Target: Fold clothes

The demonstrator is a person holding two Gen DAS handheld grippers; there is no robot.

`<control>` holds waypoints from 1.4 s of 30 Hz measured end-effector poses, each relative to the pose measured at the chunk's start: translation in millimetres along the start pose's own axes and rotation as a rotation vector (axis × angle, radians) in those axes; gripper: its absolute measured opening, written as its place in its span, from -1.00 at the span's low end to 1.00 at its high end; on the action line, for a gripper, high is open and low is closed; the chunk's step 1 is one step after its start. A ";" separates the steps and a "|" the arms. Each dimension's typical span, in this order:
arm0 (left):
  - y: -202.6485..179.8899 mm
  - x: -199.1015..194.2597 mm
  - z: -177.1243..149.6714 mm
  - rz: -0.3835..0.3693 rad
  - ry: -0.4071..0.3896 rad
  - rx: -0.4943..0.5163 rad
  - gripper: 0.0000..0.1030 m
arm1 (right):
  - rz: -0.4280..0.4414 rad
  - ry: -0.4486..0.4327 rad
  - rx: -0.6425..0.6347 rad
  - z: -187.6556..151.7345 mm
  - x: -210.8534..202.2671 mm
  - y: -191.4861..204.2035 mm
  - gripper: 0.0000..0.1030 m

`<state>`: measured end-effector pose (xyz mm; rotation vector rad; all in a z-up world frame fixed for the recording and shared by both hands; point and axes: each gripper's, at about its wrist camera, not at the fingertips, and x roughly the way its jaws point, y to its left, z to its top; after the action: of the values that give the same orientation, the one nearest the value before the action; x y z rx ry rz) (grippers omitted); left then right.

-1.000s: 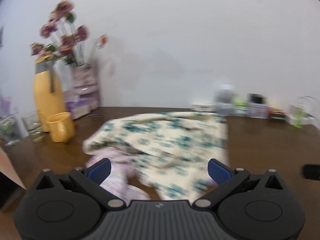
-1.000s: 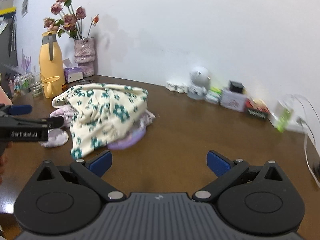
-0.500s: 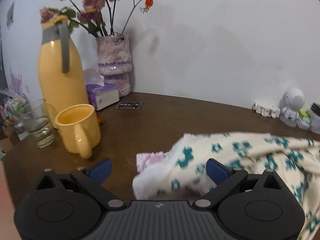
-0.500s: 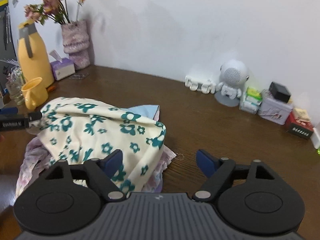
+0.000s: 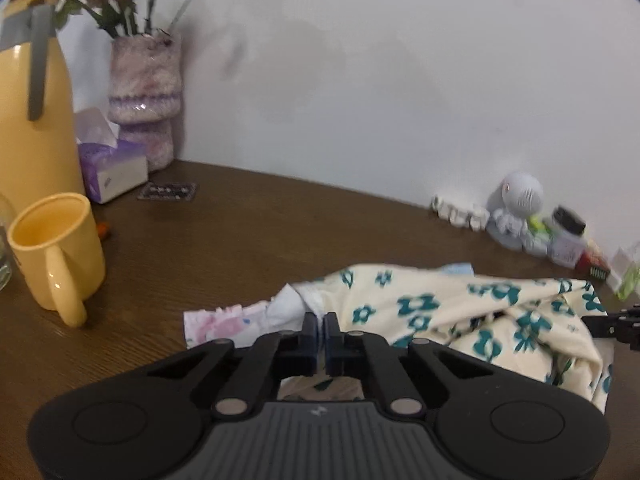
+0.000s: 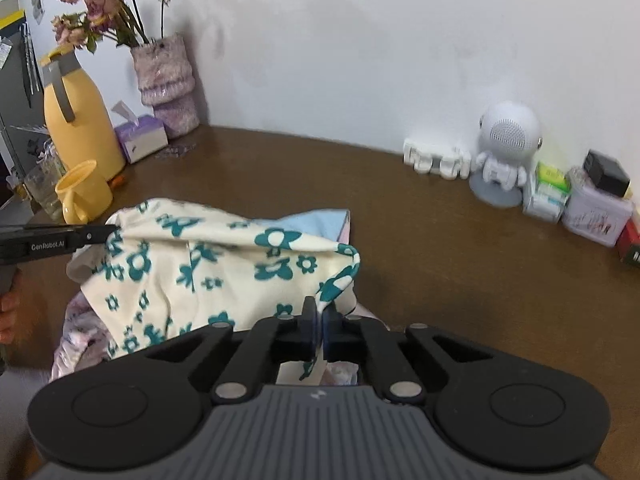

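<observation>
A cream garment with teal flowers (image 5: 440,312) (image 6: 208,264) lies crumpled on top of a heap on the brown table (image 5: 248,240). Under it show a pale pink printed cloth (image 5: 216,322), a light blue piece (image 6: 316,220) and a lilac garment (image 6: 80,344). My left gripper (image 5: 322,322) is shut on the floral garment's left edge; in the right wrist view it (image 6: 92,236) comes in from the left. My right gripper (image 6: 320,312) is shut on the garment's right corner, and its tip (image 5: 612,326) shows at the right rim of the left wrist view.
At the left stand a yellow mug (image 5: 56,252) (image 6: 84,192), a yellow flask (image 6: 80,120), a glass (image 6: 44,188), a tissue box (image 5: 112,168) and a vase of flowers (image 6: 166,84). Along the back wall to the right are a white robot figure (image 6: 506,148) and several small boxes (image 6: 596,208).
Both grippers were open and have moved in low to the heap and shut on the floral garment, the left at its left edge and the right at its right corner.
</observation>
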<state>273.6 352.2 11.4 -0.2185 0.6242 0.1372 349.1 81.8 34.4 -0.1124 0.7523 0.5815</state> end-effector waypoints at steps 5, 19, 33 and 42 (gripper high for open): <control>-20.1 -41.0 29.4 0.007 -0.136 0.010 -0.99 | -0.024 -0.124 -0.019 24.8 -35.5 2.1 -0.97; -164.5 -183.7 16.0 -0.193 -0.407 0.234 -0.99 | -0.327 -0.399 -0.225 6.2 -222.9 -56.5 -0.97; -188.2 -151.2 -173.4 -0.377 0.038 0.196 -0.99 | -0.180 0.054 -0.237 -227.1 -222.6 -78.6 -0.94; -167.8 -167.4 -150.4 -0.345 0.054 0.127 -0.09 | -0.051 0.012 0.011 -240.7 -266.7 -119.2 -0.03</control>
<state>86.7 142.9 18.9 -0.2045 0.6373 -0.2412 110.6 -211.9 24.9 -0.1244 0.7624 0.5288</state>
